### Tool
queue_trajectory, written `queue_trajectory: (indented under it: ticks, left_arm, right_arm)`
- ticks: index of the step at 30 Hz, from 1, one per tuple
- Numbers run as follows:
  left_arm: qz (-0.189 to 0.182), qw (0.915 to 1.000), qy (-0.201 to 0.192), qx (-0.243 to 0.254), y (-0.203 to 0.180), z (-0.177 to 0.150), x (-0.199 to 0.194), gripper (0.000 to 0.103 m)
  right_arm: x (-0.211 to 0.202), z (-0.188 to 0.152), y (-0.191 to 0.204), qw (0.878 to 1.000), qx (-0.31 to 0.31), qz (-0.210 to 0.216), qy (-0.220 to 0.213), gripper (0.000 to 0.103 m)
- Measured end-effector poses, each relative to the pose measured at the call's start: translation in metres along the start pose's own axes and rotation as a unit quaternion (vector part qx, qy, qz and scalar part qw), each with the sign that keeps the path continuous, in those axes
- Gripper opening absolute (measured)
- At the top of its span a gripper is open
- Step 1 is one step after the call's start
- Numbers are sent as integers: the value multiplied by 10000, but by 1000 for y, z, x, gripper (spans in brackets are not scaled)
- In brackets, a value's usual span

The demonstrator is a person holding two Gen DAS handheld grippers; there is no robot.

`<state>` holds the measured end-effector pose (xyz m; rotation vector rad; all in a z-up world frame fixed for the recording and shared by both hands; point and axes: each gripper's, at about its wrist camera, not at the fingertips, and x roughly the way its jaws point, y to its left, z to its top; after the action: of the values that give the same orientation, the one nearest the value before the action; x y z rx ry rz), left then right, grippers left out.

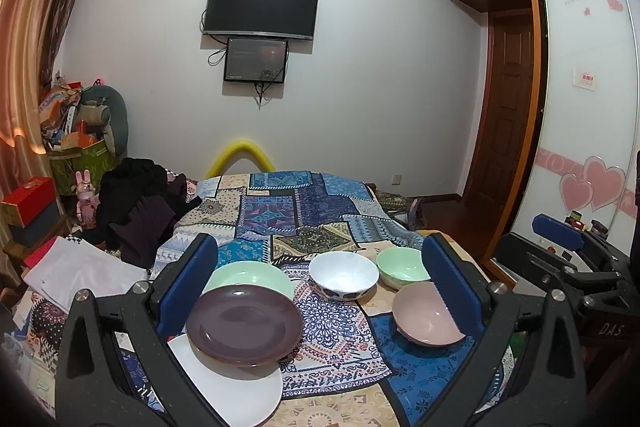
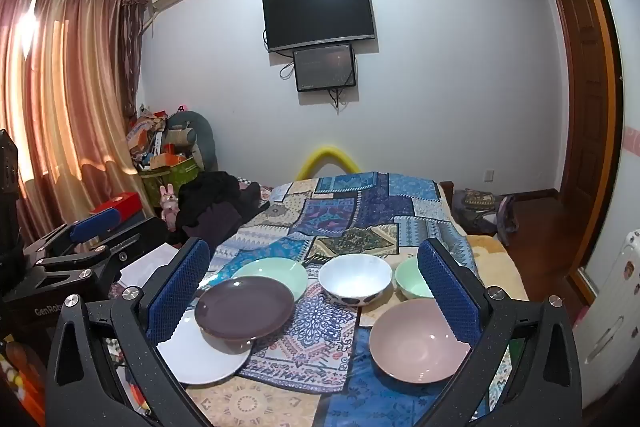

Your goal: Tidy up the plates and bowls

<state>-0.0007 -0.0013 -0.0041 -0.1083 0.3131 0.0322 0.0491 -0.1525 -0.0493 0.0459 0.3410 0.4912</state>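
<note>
Brown and glossy, the brown plate (image 1: 244,325) sits tilted across two others, its near edge over the white plate (image 1: 236,391) and its far edge over the pale green plate (image 1: 256,277), all three on the patchwork cloth (image 1: 332,339) that covers the bed (image 2: 496,267). To their right stand three bowls: the white bowl (image 1: 344,275) with dark patches on its outside, the small green bowl (image 1: 400,267) just beside it, and the pink bowl (image 1: 424,319) nearest the camera (partly hidden by a blue pad in the left view). The left hand-held gripper (image 1: 320,291) is released, its jaws spread wide with nothing pressed between them, framing the dishes from above the bed's near end. The right hand-held gripper (image 2: 316,291) is likewise released and empty, held just beside the left one. Dark clothing (image 2: 216,203) is heaped at the bed's left side. On the far wall hang a television (image 1: 262,7) and a smaller screen (image 1: 256,59) below it.
</note>
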Motion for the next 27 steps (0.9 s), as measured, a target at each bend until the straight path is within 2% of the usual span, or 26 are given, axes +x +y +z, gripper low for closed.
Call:
queue_trajectory:
  ticks: [27]
  left_arm:
    - [-8,10000,30,-27,2,-3,1,103]
  right_arm:
    - [1,1,-1,10000,0,6,-31,103]
